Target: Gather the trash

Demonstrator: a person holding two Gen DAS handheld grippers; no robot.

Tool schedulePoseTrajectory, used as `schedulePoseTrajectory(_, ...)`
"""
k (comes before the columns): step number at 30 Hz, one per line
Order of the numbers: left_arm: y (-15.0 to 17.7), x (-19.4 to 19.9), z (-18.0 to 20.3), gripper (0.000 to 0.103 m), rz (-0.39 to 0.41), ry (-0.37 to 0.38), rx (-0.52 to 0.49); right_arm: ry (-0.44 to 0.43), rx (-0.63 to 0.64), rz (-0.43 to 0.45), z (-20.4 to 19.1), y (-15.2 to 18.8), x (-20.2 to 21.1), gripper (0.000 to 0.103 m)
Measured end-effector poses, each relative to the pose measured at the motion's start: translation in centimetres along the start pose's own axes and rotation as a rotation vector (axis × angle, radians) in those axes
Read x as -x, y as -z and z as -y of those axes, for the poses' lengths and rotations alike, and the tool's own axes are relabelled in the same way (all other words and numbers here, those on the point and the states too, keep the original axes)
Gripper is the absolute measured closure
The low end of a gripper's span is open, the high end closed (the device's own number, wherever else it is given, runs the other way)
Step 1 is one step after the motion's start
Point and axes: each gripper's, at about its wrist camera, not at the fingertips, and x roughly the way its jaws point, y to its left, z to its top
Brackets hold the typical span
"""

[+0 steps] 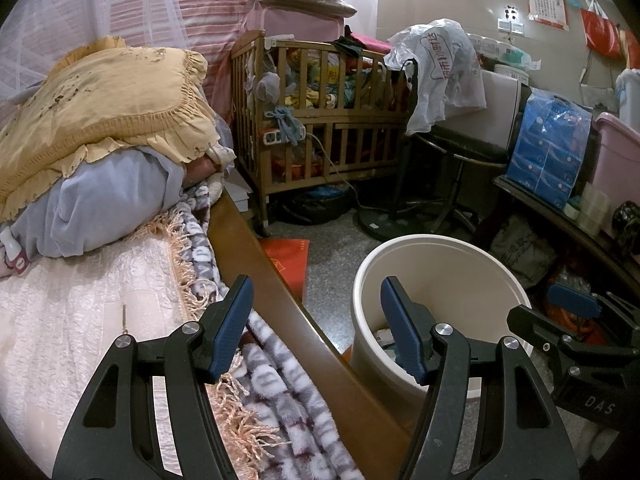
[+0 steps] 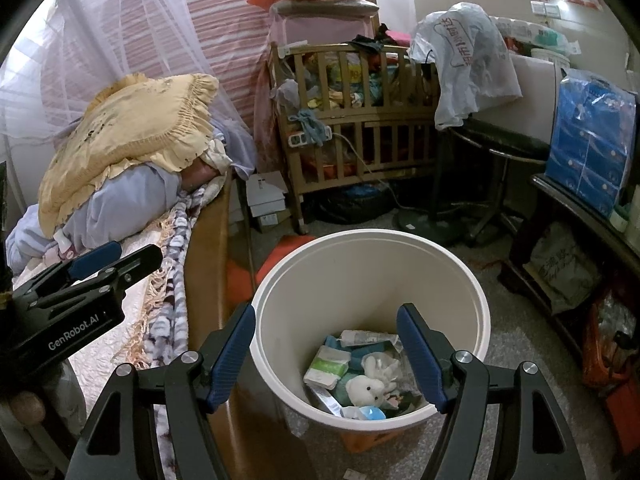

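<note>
Two hand-held grippers hung side by side with nothing between their blue pads: the left hand-held gripper (image 1: pixel 316 328) stood moderately wide over the wooden bed rail (image 1: pixel 280 300), and the right hand-held gripper (image 2: pixel 326 354) stood about as wide, aimed down into the white trash bin (image 2: pixel 472 292). Just below the right one, the bin's bottom held the collected trash (image 2: pixel 356 376): a green-and-white tissue pack (image 2: pixel 326 368), crumpled white tissue, flattened wrappers and a small blue scrap. The bin stood on the speckled floor (image 2: pixel 516 304), just beside the bed rail, with an orange-red bag (image 1: pixel 290 264) flat on the floor behind it. To the left, a patterned fleece blanket (image 1: pixel 288 396) with a fringe lay along the edge of the bed, and farther back a yellow frilled pillow (image 1: pixel 104 108) sat on pale blue bedding. Beyond the bin stood a wooden crib (image 1: pixel 320 120) stuffed with clothes, a black stool (image 1: pixel 460 148) draped with a white plastic bag (image 1: pixel 440 64), and a blue pack of tissues (image 1: pixel 548 148) on a dark bench at right. Judging from the empty jaws above the part-filled bin, this looked like a pause between drops; the next move would call for finding another loose scrap, and none was plainly visible on the bed or floor nearby.
</note>
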Motion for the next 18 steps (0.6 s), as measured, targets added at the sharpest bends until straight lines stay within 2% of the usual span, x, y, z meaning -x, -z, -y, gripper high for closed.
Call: schedulePoseTrajectory(18,0.01,0.06,-0.54,0.038,-0.003,0.000,-0.005,-0.003,0.003,-0.008,-0.03,-0.03,0.00,0.032)
